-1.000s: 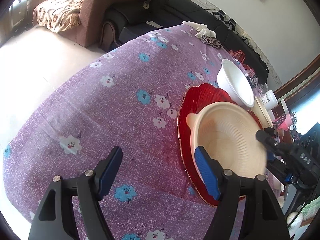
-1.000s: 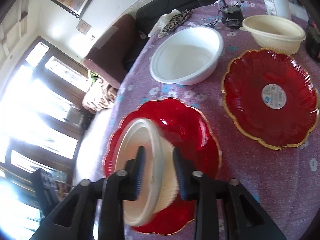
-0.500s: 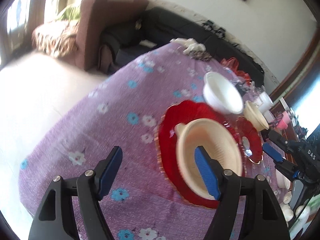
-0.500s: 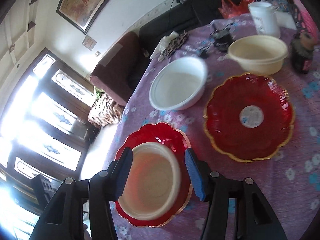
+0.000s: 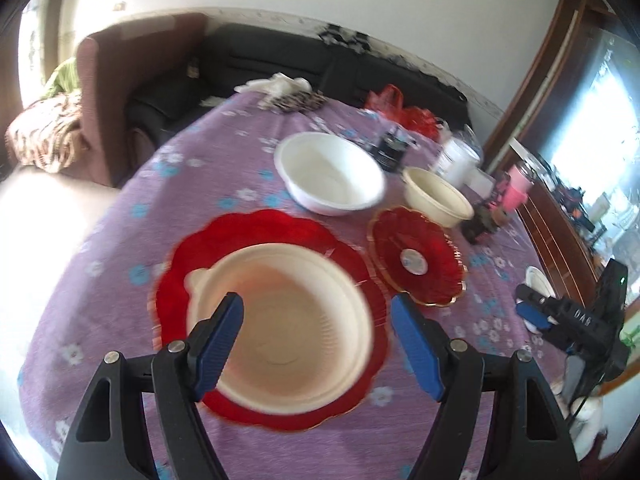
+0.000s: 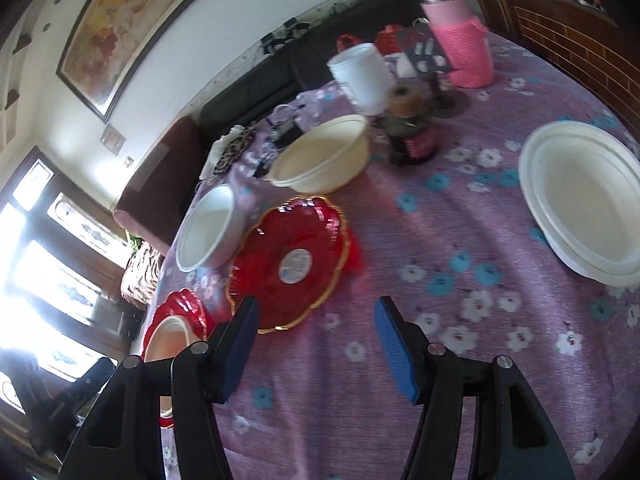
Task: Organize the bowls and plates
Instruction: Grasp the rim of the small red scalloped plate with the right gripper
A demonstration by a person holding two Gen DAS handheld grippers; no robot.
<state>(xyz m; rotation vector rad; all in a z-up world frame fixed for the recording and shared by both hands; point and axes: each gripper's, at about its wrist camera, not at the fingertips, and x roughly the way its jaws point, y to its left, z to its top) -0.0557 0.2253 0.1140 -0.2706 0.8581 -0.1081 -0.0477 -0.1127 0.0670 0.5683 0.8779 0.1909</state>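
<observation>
The cream bowl (image 5: 288,328) sat in the large red plate (image 5: 260,236) on the bench (image 5: 160,184). Left claw (image 5: 318,344) released, empty; right claw (image 6: 316,344) had just been opening, nothing between its jaws.

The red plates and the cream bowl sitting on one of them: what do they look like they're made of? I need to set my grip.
The red plates look like glossy translucent glass or hard plastic: scalloped gold rims, ribbed surfaces, a red glow on the tablecloth.

The cream bowl looks like matte moulded pulp or thin disposable plastic: dull, opaque, faintly ribbed wall, small rim tab.
</observation>
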